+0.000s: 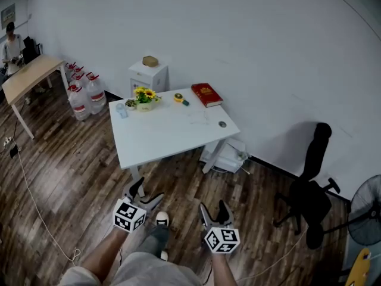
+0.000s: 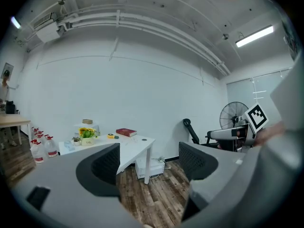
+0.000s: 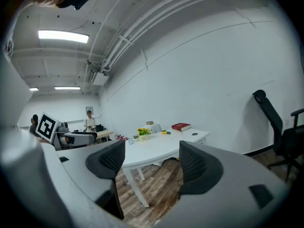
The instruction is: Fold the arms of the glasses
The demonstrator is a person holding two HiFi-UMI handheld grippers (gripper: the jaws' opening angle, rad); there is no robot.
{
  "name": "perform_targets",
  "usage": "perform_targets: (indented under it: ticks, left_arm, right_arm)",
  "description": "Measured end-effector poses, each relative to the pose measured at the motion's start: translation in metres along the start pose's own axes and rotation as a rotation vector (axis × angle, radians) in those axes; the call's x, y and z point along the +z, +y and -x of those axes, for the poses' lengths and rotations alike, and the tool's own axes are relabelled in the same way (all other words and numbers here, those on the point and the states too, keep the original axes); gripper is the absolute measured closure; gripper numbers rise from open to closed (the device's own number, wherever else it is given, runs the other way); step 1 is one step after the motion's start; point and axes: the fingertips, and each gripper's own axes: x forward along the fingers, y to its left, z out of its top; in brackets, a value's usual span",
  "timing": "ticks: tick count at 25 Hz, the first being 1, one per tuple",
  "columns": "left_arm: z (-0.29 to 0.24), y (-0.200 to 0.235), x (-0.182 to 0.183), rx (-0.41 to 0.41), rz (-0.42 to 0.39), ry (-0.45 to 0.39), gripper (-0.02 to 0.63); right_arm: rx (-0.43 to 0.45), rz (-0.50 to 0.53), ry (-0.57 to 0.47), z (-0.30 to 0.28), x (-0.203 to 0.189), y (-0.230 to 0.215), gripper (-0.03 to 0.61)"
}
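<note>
- Dark wood floor (image 1: 71, 177) and a plain white wall (image 1: 238, 34) surround the white bench (image 1: 161, 142), which carries a red book (image 1: 206, 94) and a flower pot (image 1: 144, 99).
- Just beside the book we see a thin faint shape, probably the glasses (image 1: 199, 117); it is too small to be sure.
- Left tongs (image 1: 144, 194) and right tongs (image 1: 214, 210) hang over the floor, well apart from the bench, both wide open with nothing between them.
- Only the gripper views show ceiling pipes (image 2: 142, 25) and a strip light (image 3: 63, 36); only the head view shows our legs (image 1: 149, 261).
</note>
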Motion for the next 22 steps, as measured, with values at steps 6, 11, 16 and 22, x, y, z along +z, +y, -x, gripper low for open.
perform_targets:
  ticks: [6,11,16,22]
  left_arm:
    - [-0.051,0.016,0.001,-0.024,0.010,0.005,0.242]
    - [-0.111,0.038,0.009,-0.033,0.019,0.016,0.242]
    - [-0.173,0.064,0.017,-0.045,0.022,0.027,0.242]
    - [-0.257,0.105,0.043,-0.065,0.026,0.029,0.242]
  right_arm:
    - [-0.009,0.001,-0.015,-0.039,0.010,-0.023,0.244]
    - [-0.015,0.001,0.001,-0.089,0.020,-0.058,0.253]
    - [-0.011,-0.003,0.014,-0.149,0.040,-0.084,0.261]
    - [0.003,-0.003,0.026,-0.235,0.071,-0.122,0.272]
